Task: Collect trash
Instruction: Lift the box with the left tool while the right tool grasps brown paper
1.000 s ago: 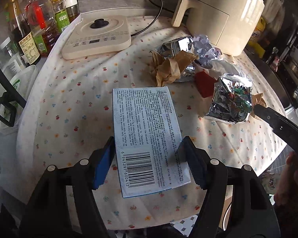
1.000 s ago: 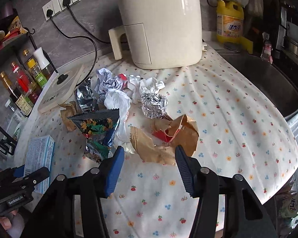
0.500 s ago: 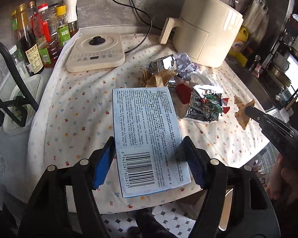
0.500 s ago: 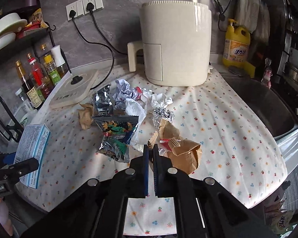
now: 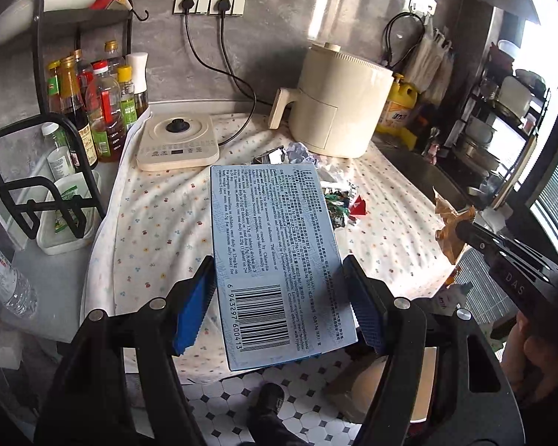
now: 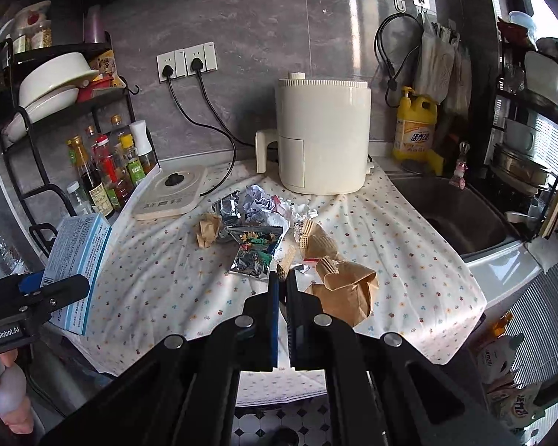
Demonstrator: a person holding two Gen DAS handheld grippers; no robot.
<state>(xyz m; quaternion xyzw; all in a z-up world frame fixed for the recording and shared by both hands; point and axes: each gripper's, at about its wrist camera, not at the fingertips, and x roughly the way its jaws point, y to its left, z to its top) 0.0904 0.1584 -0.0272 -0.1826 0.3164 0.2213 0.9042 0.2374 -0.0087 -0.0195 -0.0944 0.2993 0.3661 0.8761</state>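
My left gripper (image 5: 279,297): raised, jaws spread wide, blue pads (image 5: 191,303) pressed on both sides of a blue box (image 5: 275,252). My right gripper (image 6: 282,282): raised, jaws nearly together, pinching a brown paper scrap (image 6: 348,290).

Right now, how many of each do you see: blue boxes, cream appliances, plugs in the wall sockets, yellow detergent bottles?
Blue box: 1
Cream appliances: 2, air fryer and induction cooker
Plugs in wall sockets: 2
Yellow detergent bottle: 1
Total: 6
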